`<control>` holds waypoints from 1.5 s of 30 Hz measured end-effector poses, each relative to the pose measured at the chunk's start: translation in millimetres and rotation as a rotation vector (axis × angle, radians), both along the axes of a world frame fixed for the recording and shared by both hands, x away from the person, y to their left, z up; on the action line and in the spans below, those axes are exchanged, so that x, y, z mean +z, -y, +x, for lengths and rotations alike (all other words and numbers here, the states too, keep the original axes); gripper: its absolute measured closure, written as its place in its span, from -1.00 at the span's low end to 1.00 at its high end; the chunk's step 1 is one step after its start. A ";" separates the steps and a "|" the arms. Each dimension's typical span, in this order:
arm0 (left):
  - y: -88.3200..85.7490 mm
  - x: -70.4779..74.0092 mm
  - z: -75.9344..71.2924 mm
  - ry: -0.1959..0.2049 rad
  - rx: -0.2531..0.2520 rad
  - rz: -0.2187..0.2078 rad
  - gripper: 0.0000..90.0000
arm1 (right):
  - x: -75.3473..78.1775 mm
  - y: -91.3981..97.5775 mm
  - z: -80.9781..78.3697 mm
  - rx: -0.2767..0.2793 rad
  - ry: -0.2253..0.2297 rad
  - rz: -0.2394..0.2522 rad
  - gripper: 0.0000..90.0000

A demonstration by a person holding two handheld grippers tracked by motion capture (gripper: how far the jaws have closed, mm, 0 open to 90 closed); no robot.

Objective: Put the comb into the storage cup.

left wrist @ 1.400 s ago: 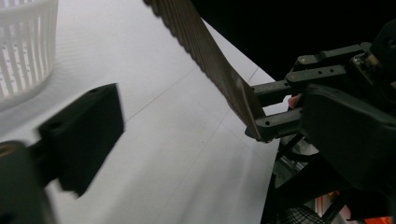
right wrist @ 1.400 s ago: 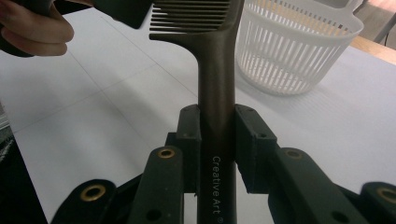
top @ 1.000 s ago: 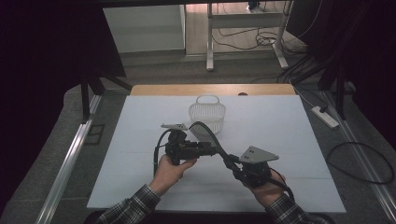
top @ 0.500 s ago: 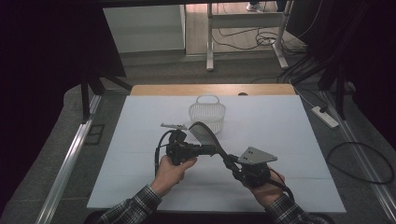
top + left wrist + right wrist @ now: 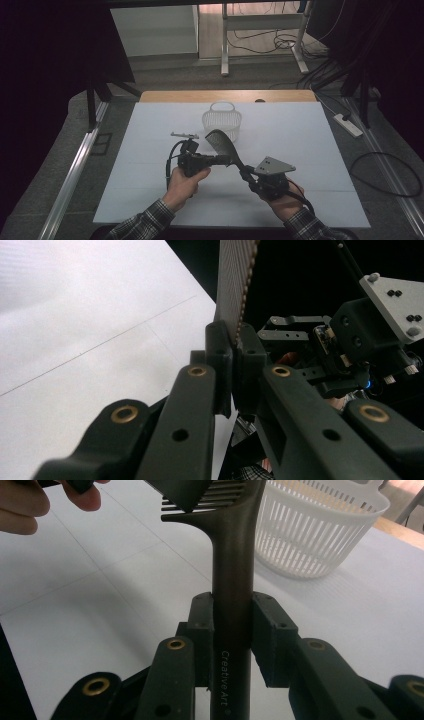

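**Ana:** Two grippers, one thing between them. What is it and where?

**Ben:** It is a dark comb (image 5: pixel 223 145), held up off the white worktop (image 5: pixel 310 145) just below the middle of the high view. Its toothed head points toward the white basket (image 5: pixel 222 121), which stands above it in the frame, near but apart.

**Ana:** Who has which end?

**Ben:** The right gripper (image 5: pixel 231 630) has the handle. In the right gripper view its fingers (image 5: pixel 204 625) press on both sides of the handle, which bears the lettering "Creative Art". The left gripper (image 5: pixel 232 357) has the toothed part: in the left gripper view its fingers (image 5: pixel 218 352) have just been closing and now pinch the ribbed edge of the comb.

**Ana:** And the hands?

**Ben:** In the high view the left hand (image 5: pixel 186 181) sits left of centre and the right hand (image 5: pixel 282 199) lower right, both with plaid sleeves coming in from the bottom edge.
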State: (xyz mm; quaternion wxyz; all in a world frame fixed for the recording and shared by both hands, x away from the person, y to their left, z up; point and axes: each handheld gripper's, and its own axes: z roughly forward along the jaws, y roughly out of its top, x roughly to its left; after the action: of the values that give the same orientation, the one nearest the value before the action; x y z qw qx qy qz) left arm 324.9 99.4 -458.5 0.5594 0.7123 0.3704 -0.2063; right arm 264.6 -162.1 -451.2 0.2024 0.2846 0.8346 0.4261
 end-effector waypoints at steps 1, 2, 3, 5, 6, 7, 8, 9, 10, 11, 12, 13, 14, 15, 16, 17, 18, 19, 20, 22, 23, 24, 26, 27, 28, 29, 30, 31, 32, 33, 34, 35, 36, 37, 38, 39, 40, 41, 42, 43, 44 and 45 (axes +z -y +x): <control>0.0 0.1 -0.1 0.001 0.000 0.000 0.94 | 0.1 0.1 0.1 0.001 0.000 -0.001 0.59; 0.0 0.3 -0.2 0.004 0.000 0.000 0.94 | 0.1 0.2 0.3 0.001 -0.001 0.000 0.59; 0.0 0.5 -0.4 0.007 0.000 0.001 0.94 | 0.0 0.2 0.2 0.002 -0.002 0.001 0.59; 0.3 1.0 -0.8 0.014 0.000 0.002 0.95 | -0.1 -0.1 0.2 0.003 -0.003 0.001 0.59; 0.1 1.3 -0.7 0.019 -0.004 0.002 0.95 | -0.2 0.0 0.4 0.004 -0.005 0.004 0.57; -0.1 1.9 -0.8 0.022 -0.002 0.002 0.95 | -0.5 -0.1 0.6 0.005 -0.005 0.003 0.53; -0.3 2.8 -1.0 0.024 -0.003 0.002 0.95 | -0.7 -0.3 0.7 0.007 -0.008 0.002 0.50; -0.7 3.3 -1.1 0.026 0.000 0.000 0.95 | -1.0 -0.5 0.9 0.010 -0.010 0.002 0.46; -0.7 3.3 -1.1 0.026 0.000 0.000 0.94 | -1.0 -0.5 0.9 0.010 -0.010 0.002 0.46; -1.7 4.1 -1.0 0.033 0.003 0.000 0.95 | -1.2 -1.0 1.0 0.017 -0.013 0.002 0.39; -2.1 4.6 -1.1 0.041 0.006 0.004 0.95 | -1.3 -1.2 1.0 0.019 -0.015 0.001 0.36; -2.6 4.8 -1.1 0.043 0.007 0.005 0.95 | -1.4 -1.3 1.0 0.020 -0.016 -0.003 0.33; -3.1 4.8 -0.9 0.042 0.007 0.003 0.94 | -1.5 -1.4 0.9 0.021 -0.016 -0.004 0.29; -3.3 4.8 -0.8 0.045 0.010 0.004 0.95 | -1.7 -1.5 0.9 0.022 -0.017 -0.006 0.26; -3.5 5.1 -0.7 0.048 0.011 0.009 0.95 | -1.7 -1.4 1.1 0.024 -0.021 -0.005 0.23; -3.6 5.2 -0.7 0.051 0.011 0.013 0.94 | -1.9 -1.2 1.5 0.026 -0.025 -0.001 0.20; -3.9 5.3 -0.6 0.052 0.012 0.014 0.95 | -1.9 -1.0 1.8 0.026 -0.030 0.000 0.16; -3.9 5.3 -0.6 0.052 0.012 0.014 0.94 | -1.9 -1.0 1.8 0.026 -0.030 0.000 0.16; -4.0 5.3 -0.5 0.056 0.013 0.015 0.94 | -1.9 -0.4 2.5 0.026 -0.039 0.000 0.10; -4.3 6.2 -0.8 0.066 0.012 0.027 0.94 | -1.8 0.1 2.9 0.027 -0.047 0.002 0.06; -4.5 6.6 -0.8 0.068 0.012 0.029 0.94 | -1.9 0.8 3.7 0.025 -0.053 0.003 0.02; -4.7 6.8 -0.8 0.072 0.012 0.030 0.94 | -1.9 1.3 4.0 0.025 -0.059 0.006 0.00; -5.0 7.3 -1.0 0.078 0.012 0.034 0.94 | -1.4 2.3 4.7 0.024 -0.067 0.012 -0.05; -5.2 7.5 -1.1 0.082 0.012 0.038 0.94 | -1.2 2.8 5.1 0.025 -0.071 0.014 -0.06; -5.3 7.6 -1.1 0.085 0.012 0.039 0.94 | -1.0 3.2 5.5 0.028 -0.078 0.019 -0.08; -5.5 7.9 -1.3 0.089 0.014 0.044 0.94 | -0.8 3.6 5.7 0.028 -0.083 0.018 -0.11; -5.5 8.3 -1.5 0.094 0.014 0.049 0.94 | -1.0 4.1 6.6 0.032 -0.090 0.019 -0.14; -5.5 8.6 -1.6 0.098 0.015 0.053 0.94 | -1.1 4.6 7.2 0.034 -0.100 0.022 -0.16; -5.6 9.1 -1.9 0.103 0.016 0.057 0.94 | -1.1 5.1 7.6 0.037 -0.108 0.023 -0.17; -5.9 9.8 -2.1 0.109 0.018 0.061 0.94 | -1.1 5.7 8.1 0.039 -0.114 0.028 -0.20; -5.9 9.8 -2.1 0.109 0.018 0.061 0.94 | -0.8 6.3 8.6 0.040 -0.123 0.028 -0.22; -6.4 10.9 -2.2 0.120 0.020 0.068 0.94 | -0.7 6.8 9.1 0.042 -0.128 0.029 -0.25; -6.8 11.9 -2.4 0.125 0.020 0.074 0.94 | -0.7 7.3 9.5 0.043 -0.131 0.032 -0.27; -7.3 12.7 -2.6 0.130 0.023 0.079 0.94 | -0.7 8.1 10.1 0.045 -0.140 0.035 -0.30; -7.6 13.3 -2.7 0.132 0.024 0.082 0.94 | -0.8 8.4 10.7 0.045 -0.149 0.033 -0.35; -8.2 13.9 -2.6 0.140 0.024 0.087 0.94 | -0.9 8.8 11.3 0.046 -0.156 0.031 -0.39; -8.5 14.4 -2.6 0.144 0.025 0.090 0.94 | -1.5 9.1 11.8 0.048 -0.167 0.033 -0.42; -9.0 15.1 -2.6 0.146 0.025 0.093 0.94 | -2.1 9.4 12.6 0.051 -0.177 0.030 -0.45; -9.2 15.4 -2.6 0.148 0.025 0.095 0.94 | -2.8 9.6 13.0 0.049 -0.184 0.022 -0.48; -9.5 15.9 -2.6 0.153 0.024 0.099 0.94 | -3.2 9.8 13.3 0.049 -0.188 0.021 -0.51; -9.6 16.4 -2.7 0.157 0.025 0.103 0.94 | -3.7 10.1 13.5 0.050 -0.190 0.022 -0.53; -9.6 16.4 -2.7 0.157 0.025 0.103 0.94 | -3.7 10.1 13.5 0.050 -0.190 0.022 -0.53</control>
State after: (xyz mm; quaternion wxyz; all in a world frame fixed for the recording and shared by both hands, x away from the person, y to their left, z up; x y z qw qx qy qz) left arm 322.3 109.0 -442.1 0.5517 0.7495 0.3443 -0.1237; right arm 278.1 -172.1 -454.9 0.1085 0.3053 0.8522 0.4109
